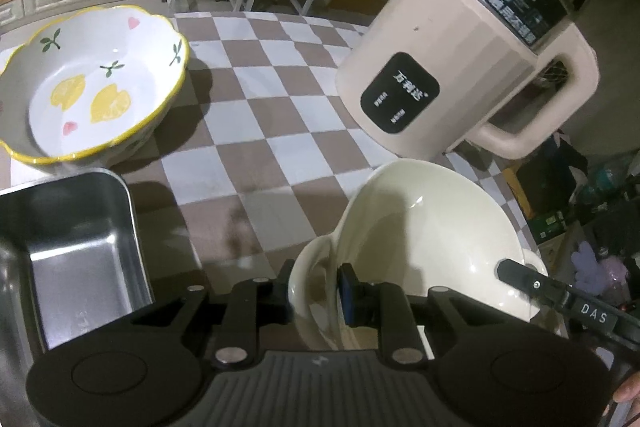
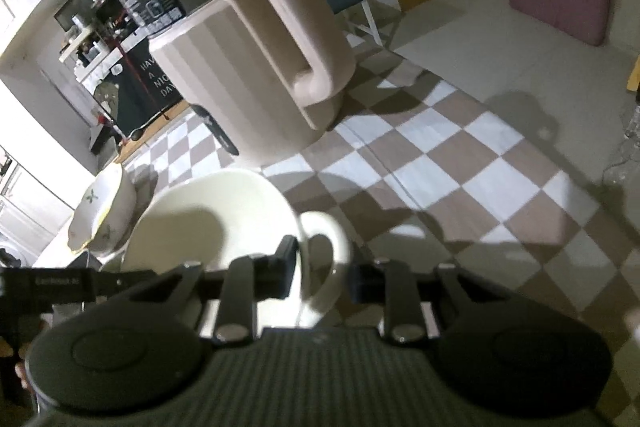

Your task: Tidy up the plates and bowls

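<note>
A cream bowl (image 1: 424, 227), a lemon-patterned yellow-rimmed bowl (image 1: 92, 87), and a brown-and-white checked tablecloth (image 1: 256, 115).

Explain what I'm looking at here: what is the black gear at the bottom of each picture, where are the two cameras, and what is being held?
There is no robot: a person holds a two-finger gripper in each hand, and each carries a fisheye camera looking forward along its fingers. The black gear at the bottom of each picture is that gripper's own body.

The left wrist view shows the left gripper with its fingers straddling one side handle of a cream bowl. The right wrist view shows the right gripper straddling the opposite handle of the same cream bowl. Whether either is clamped tight, I cannot tell.

On the checkered tablecloth there are also a lemon-patterned bowl, a steel tray and a beige appliance with a handle.
</note>
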Motion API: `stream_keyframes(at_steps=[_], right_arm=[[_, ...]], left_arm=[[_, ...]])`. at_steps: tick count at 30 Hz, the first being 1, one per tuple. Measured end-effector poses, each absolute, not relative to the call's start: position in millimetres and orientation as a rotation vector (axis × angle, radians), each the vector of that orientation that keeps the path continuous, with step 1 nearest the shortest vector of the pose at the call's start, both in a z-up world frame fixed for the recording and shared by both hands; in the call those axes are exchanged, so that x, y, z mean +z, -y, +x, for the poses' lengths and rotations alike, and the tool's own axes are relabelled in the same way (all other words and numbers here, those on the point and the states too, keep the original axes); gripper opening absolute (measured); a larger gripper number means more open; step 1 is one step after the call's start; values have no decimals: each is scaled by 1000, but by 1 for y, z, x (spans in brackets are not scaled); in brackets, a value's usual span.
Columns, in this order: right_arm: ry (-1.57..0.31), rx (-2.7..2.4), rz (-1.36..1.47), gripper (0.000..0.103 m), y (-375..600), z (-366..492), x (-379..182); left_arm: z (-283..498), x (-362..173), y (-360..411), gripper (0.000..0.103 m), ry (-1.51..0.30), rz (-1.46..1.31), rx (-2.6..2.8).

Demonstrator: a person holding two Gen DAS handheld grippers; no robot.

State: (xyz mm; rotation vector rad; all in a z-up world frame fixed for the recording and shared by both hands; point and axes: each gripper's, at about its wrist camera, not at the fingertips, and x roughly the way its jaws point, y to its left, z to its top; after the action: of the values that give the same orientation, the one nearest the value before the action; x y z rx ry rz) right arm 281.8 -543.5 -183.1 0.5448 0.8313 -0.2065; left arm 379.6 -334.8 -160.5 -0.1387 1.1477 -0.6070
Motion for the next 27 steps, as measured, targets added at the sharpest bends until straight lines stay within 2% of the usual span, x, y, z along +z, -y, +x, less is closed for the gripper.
stream_keyframes(at_steps=[11, 27], right_arm=[[-765, -204, 476, 29, 526, 240, -150], [-629, -141, 437, 29, 470, 179, -68]], left_arm=[[339, -128, 326, 24, -1062, -137, -637], [268, -28, 260, 24, -914, -172, -596]])
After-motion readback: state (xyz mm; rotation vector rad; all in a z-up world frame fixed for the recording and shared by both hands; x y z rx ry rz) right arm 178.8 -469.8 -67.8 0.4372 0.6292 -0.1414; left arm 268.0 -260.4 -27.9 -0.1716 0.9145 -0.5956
